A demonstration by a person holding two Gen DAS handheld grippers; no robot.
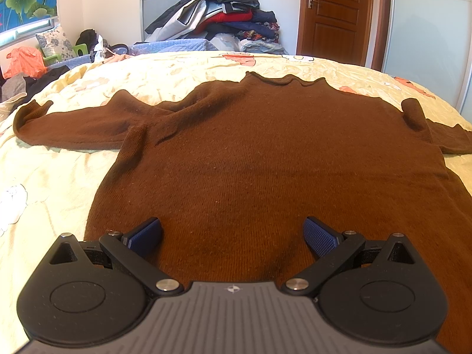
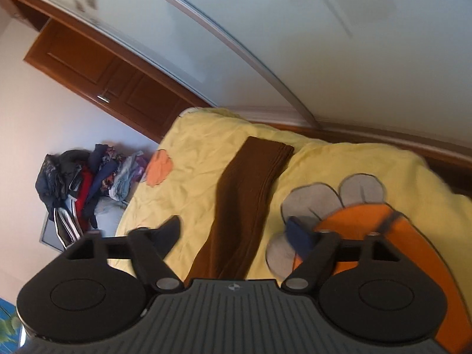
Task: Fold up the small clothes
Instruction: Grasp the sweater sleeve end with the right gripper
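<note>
A brown knit sweater lies flat on the yellow bedspread, collar at the far side, one sleeve stretched left, the other sleeve reaching right. My left gripper is open just above the sweater's near hem, holding nothing. In the right wrist view the right sleeve runs away from me to its cuff. My right gripper is open, its fingers on either side of that sleeve, slightly above it; the view is tilted and blurred.
A heap of clothes is piled beyond the bed's far edge; it also shows in the right wrist view. A wooden door and a sliding wardrobe stand right. Dark garments and an orange bag lie far left.
</note>
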